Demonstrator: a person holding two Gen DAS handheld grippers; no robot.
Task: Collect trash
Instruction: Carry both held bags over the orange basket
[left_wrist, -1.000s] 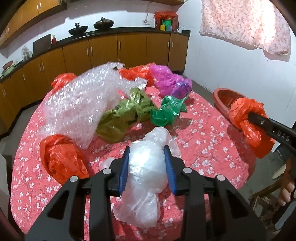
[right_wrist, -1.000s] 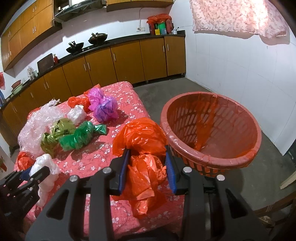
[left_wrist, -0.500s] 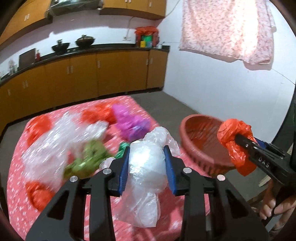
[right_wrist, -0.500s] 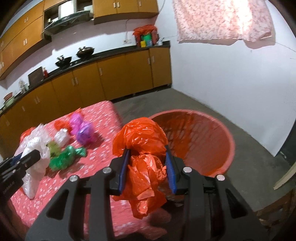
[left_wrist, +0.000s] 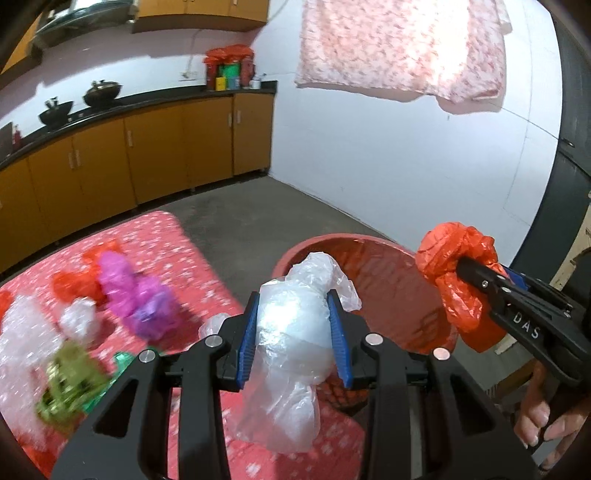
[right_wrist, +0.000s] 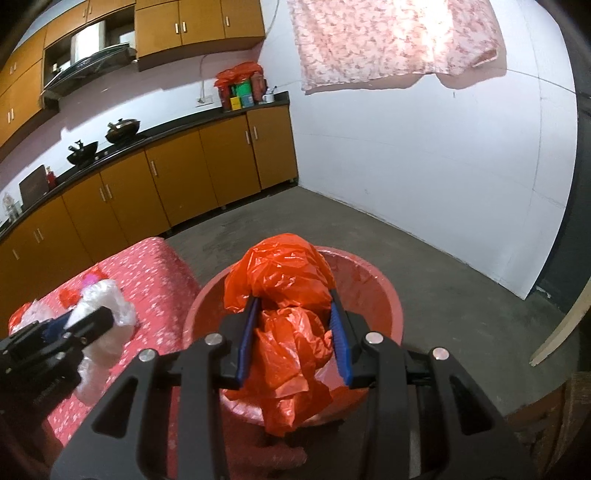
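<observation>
Surface (left_wrist: 155, 236), red floral cloth: right edge was seen close beside the basket, bare concrete floor (left_wrist: 236, 206) open beyond. Purple bag (left_wrist: 136, 295), green bag (left_wrist: 66, 384) and bubble wrap (left_wrist: 22, 332) were left lying on it.

Red basket (right_wrist: 384, 295), on the floor: interior mostly hidden by the held bags; contents could not be told.

Left tongs (left_wrist: 293, 332): clamped on a clear plastic bag (left_wrist: 291, 332), held at the basket's near rim.

Right tongs (right_wrist: 293, 336): clamped on an orange plastic bag (right_wrist: 284, 295), held over the basket.
</observation>
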